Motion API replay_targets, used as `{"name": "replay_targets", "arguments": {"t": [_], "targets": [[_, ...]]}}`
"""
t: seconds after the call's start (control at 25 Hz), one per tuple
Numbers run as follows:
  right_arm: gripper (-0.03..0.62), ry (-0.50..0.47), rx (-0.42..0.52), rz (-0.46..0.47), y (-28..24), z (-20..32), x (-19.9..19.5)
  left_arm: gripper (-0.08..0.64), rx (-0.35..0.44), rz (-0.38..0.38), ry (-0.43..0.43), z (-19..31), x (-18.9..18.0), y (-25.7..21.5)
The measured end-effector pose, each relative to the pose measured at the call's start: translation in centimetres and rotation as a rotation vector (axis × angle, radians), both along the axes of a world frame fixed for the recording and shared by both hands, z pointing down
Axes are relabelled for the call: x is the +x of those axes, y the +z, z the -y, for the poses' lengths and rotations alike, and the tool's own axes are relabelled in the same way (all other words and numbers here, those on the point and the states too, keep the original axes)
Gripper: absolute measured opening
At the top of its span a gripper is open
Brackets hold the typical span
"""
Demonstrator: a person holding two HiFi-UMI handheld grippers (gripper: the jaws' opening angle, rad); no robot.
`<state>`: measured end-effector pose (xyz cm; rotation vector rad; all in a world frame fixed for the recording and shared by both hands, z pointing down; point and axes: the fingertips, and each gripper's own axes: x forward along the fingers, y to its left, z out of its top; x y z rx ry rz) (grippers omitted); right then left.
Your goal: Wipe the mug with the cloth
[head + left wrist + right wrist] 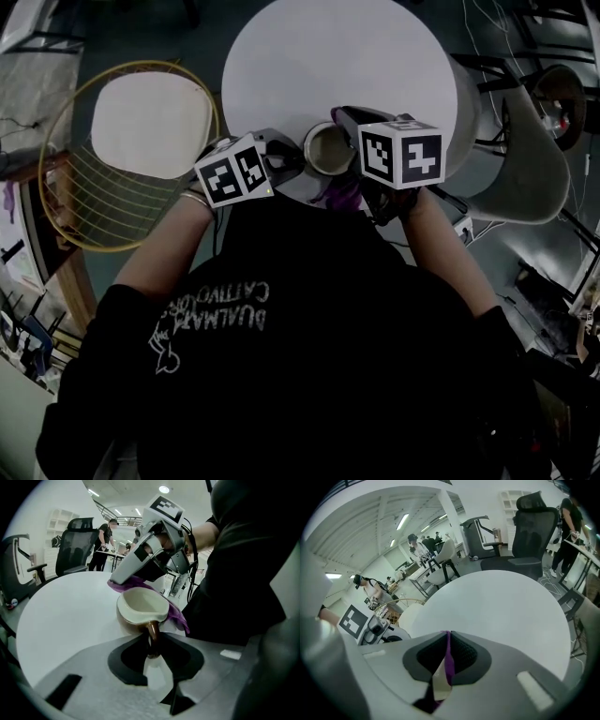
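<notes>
A mug [328, 150], brown outside and cream inside, is at the near edge of the round white table [337, 56]. My left gripper [292, 157] is shut on the mug's brown handle [152, 637], which stands pinched between the jaws in the left gripper view [152, 645]. The purple cloth [177, 615] drapes over the mug's [140, 609] far rim and down its right side. My right gripper [345, 124] reaches over the mug from the right [117, 579]. In its own view the right gripper [446, 644] is shut on the purple cloth [449, 663], with the mug's cream wall [439, 682] beside it.
A yellow-rimmed wire chair [122, 150] stands left of the table, a grey shell chair [525, 169] to the right. A black office chair [534, 522] and several people stand beyond the table's far side. The person's dark torso [309, 328] is close behind the grippers.
</notes>
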<state>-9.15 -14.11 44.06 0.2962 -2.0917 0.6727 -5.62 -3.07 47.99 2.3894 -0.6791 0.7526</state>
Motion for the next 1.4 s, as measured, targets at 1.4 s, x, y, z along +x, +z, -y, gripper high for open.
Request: {"name": "replay_targets", "arguments": {"t": [1.4], "targets": [[0.029,-0.778,0.313,-0.201,0.2,-9.4,-2.8,0.072,-0.019,0.0,-0.014,-0.1,0.0,0.5]]}}
